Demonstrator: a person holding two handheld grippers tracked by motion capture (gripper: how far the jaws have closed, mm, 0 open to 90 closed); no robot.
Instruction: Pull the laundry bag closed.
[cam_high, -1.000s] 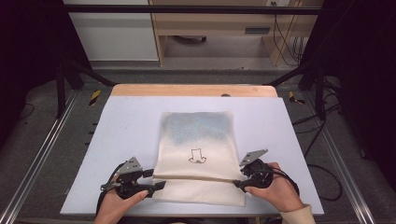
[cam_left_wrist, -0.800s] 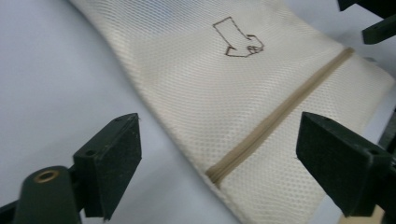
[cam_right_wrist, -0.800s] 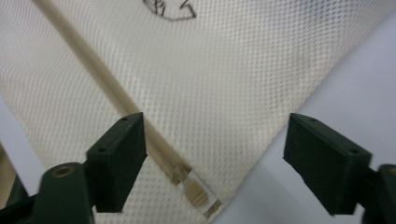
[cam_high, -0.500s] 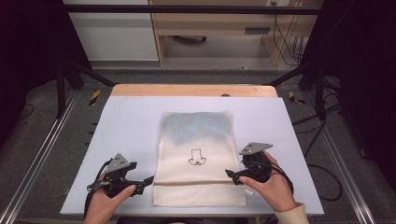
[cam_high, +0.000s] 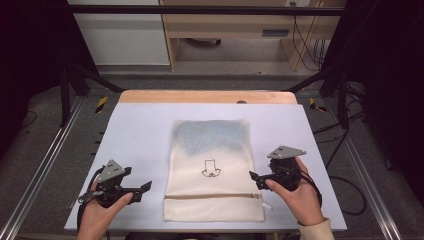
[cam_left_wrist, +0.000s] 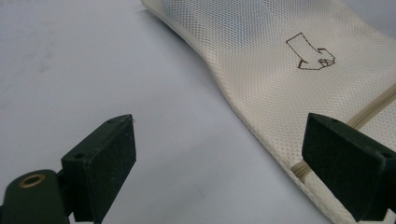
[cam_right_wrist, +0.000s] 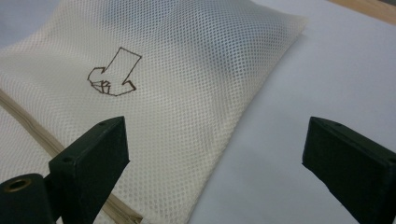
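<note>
Mesh bag (cam_high: 212, 170) lies flat on the bench (cam_high: 135, 130); with both my grippers, left (cam_high: 142, 189) and right (cam_high: 256, 178), spread and empty after opening, I'd retreat straight outward, not snagging its edges.

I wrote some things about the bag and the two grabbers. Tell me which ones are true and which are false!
1. The mesh bag lies flat on the table. True.
2. The left gripper is squeezing the bag. False: its jaws are open, beside the bag.
3. The bag has an arrow drawing on it. True.
4. The right gripper is lifting the bag. False: it is open and holds nothing.
5. The zipper runs across the bag's near end. True.
</note>
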